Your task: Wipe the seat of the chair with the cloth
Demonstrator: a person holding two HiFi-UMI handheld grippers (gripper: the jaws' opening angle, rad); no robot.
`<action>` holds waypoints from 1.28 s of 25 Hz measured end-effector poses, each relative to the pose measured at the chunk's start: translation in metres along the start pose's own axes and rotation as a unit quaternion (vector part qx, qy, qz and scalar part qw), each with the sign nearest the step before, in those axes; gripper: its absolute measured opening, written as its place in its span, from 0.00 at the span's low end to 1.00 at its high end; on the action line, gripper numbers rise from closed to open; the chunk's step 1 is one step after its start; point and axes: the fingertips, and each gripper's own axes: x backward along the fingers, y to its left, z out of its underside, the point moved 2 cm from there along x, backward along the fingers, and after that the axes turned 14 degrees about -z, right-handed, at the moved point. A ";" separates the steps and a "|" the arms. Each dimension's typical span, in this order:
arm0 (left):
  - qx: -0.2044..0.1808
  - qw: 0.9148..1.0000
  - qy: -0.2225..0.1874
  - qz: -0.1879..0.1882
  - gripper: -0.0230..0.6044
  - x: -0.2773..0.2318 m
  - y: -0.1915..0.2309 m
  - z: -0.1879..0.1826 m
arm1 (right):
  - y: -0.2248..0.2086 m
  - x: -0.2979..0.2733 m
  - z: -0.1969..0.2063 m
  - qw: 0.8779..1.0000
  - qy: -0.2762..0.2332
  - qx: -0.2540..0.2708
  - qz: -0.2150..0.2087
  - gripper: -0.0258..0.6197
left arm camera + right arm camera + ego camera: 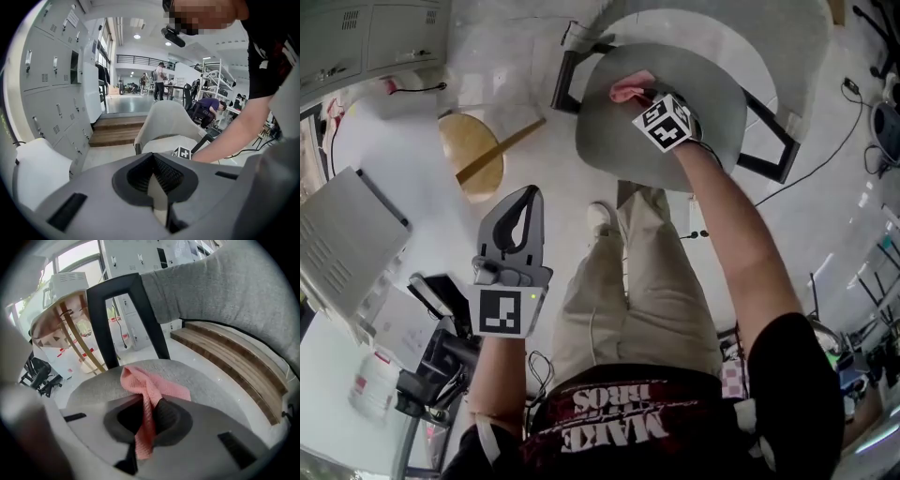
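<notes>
On grey chair seat point(712, 94), right gripper point(149, 401) clamping pink cloth point(154, 385), left gripper point(525, 195) seemingly closed, pale floor point(534, 84), lockers point(51, 70)

The cloth point(152, 385) is recorded as pink woven fabric with a coarse waffle texture. The chair seat point(213, 390) is covered in grey, matt, felt-like cloth. Its frame point(112, 284) is finished in smooth black. The right gripper point(144, 417) and left gripper point(157, 174) are shelled in matt grey plastic, with black ribbed pads point(168, 175). The steps point(225, 359) are noted as planked wood.
</notes>
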 end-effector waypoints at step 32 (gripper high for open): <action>0.004 1.000 -0.023 0.015 0.04 0.036 0.001 0.000 | 0.127 -0.024 0.022 0.994 0.036 -0.068 -0.081 0.09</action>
